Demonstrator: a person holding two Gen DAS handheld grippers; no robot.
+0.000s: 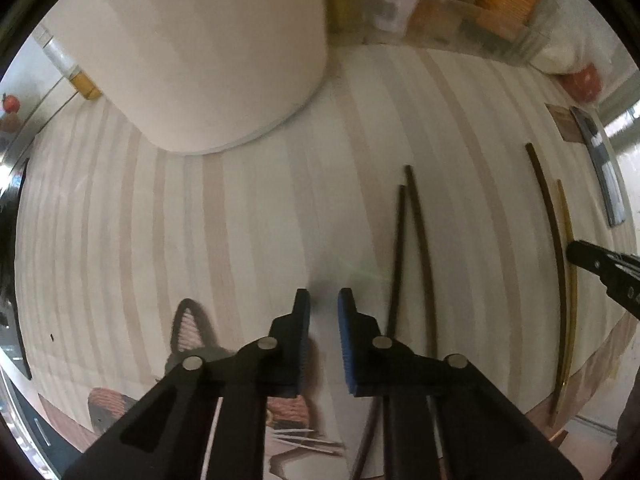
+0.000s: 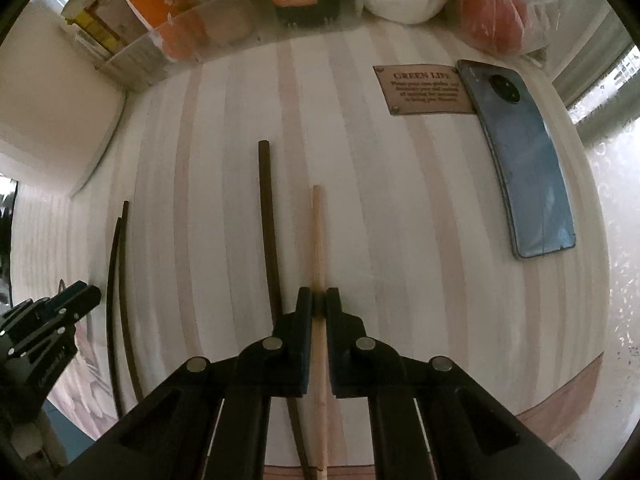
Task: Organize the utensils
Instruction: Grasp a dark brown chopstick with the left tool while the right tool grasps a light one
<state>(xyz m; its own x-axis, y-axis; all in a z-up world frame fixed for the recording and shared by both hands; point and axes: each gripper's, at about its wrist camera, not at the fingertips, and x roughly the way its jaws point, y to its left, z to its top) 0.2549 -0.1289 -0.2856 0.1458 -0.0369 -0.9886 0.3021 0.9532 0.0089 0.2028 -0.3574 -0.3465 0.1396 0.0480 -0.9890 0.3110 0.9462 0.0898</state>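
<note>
Several chopsticks lie on a striped wooden board (image 2: 400,240). My right gripper (image 2: 319,304) is shut on a light wooden chopstick (image 2: 319,240), low over the board. A dark chopstick (image 2: 268,216) lies just left of it. Two more dark chopsticks (image 2: 118,280) lie further left, close together. My left gripper (image 1: 323,304) is open and empty, hovering just left of that dark pair (image 1: 412,240). In the left wrist view the single dark chopstick (image 1: 550,220) and the light chopstick (image 1: 568,264) lie at the right, with the right gripper (image 1: 576,250) on them.
A large white cylindrical container (image 1: 208,52) stands at the back left. A clear bin of packets (image 2: 224,28) lines the back. A blue phone (image 2: 524,160), a small brown plaque (image 2: 424,88) and a bag with something red inside (image 2: 496,20) are at the right.
</note>
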